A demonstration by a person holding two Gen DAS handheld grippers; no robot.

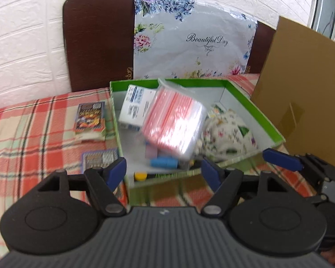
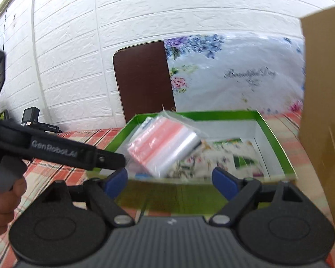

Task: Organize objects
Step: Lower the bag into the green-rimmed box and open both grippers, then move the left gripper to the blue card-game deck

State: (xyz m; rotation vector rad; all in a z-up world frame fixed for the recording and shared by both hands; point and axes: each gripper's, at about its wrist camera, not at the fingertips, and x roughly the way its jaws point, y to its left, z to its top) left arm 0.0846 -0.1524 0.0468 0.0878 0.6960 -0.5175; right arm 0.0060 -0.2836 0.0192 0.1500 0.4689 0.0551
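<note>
A green-rimmed open box [image 1: 256, 111] [image 2: 277, 138] stands on the plaid cloth. Inside it a clear pack of pink-striped zip bags [image 1: 174, 122] [image 2: 165, 145] lies tilted and blurred against a white carton [image 1: 135, 105]. A floral pouch [image 1: 230, 131] [image 2: 214, 158] sits to its right, and a blue cylinder [image 1: 163, 162] and a yellow cap [image 1: 140, 176] are at the near wall. My left gripper [image 1: 164, 173] is open at the box's near edge, holding nothing. My right gripper [image 2: 169, 179] is open too, just short of the near wall, with its blue finger [image 1: 279, 159] showing at the box's right corner.
Two card packets [image 1: 90, 117] [image 1: 99, 158] lie on the plaid cloth left of the box. A brown cardboard box [image 1: 301, 89] [image 2: 323, 111] stands close on the right. A dark headboard with a floral bag [image 1: 189, 44] is behind. A hand [image 2: 2, 201] holds the left gripper's body [image 2: 55, 149].
</note>
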